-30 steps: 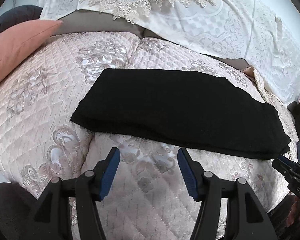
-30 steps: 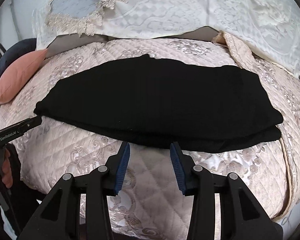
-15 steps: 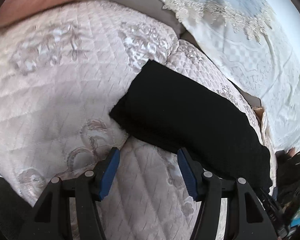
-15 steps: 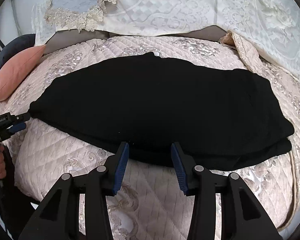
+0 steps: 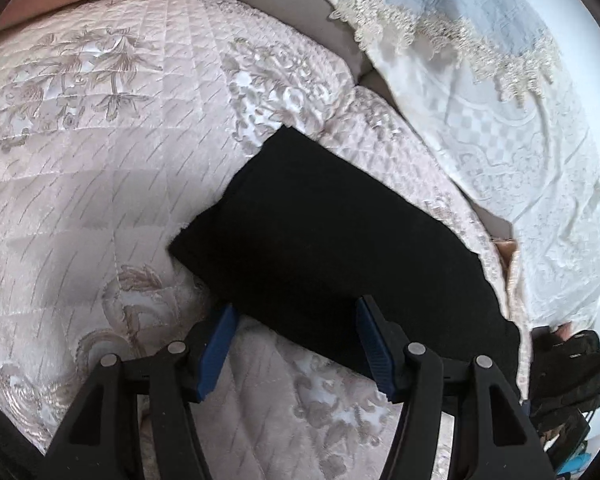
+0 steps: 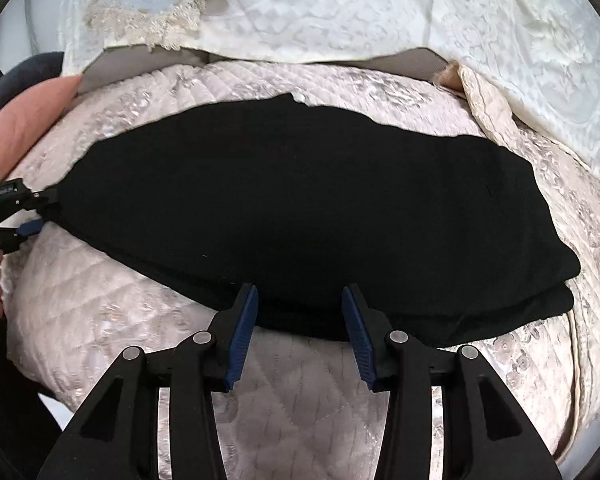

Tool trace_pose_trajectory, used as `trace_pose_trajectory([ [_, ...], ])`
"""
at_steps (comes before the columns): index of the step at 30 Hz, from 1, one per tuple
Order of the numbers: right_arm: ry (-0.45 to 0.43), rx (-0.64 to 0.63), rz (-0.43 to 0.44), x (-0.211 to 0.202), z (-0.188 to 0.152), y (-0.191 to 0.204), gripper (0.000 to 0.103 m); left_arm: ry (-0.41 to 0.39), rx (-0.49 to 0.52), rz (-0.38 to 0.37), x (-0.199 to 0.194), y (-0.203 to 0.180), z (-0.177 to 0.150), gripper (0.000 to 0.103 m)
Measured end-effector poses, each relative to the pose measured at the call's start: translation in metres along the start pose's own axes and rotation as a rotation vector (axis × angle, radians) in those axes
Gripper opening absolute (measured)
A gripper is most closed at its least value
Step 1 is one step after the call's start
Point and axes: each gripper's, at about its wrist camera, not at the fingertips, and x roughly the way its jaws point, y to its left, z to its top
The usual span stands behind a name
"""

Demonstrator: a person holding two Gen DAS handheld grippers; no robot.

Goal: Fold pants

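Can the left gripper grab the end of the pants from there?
Probably yes. The left gripper is open, its fingers straddling the near edge of the pants by their end, and nothing lies between them but the quilt.

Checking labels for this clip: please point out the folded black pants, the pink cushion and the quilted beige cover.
Folded black pants point(image 6: 300, 208): right wrist view, middle.
Pink cushion point(image 6: 24, 120): right wrist view, face.
Quilted beige cover point(image 5: 100, 200): left wrist view, bare patch.

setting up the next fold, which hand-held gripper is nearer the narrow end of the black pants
Left. The left hand-held gripper sits open at the narrow end of the pants; the right hand-held gripper is open at the middle of their long near edge.
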Motion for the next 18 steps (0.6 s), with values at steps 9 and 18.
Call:
trace_pose_trajectory([
  [9, -0.006, 0.01, 0.011, -0.001, -0.001, -0.003, 0.045, -0.02, -0.075, -0.013, 0.01, 0.013, 0.005, 0.065],
  [18, -0.037, 0.045, -0.012, -0.011, 0.0, -0.015, 0.045, -0.041, -0.009, 0.068, 0.012, 0.001, 0.011, 0.017],
])
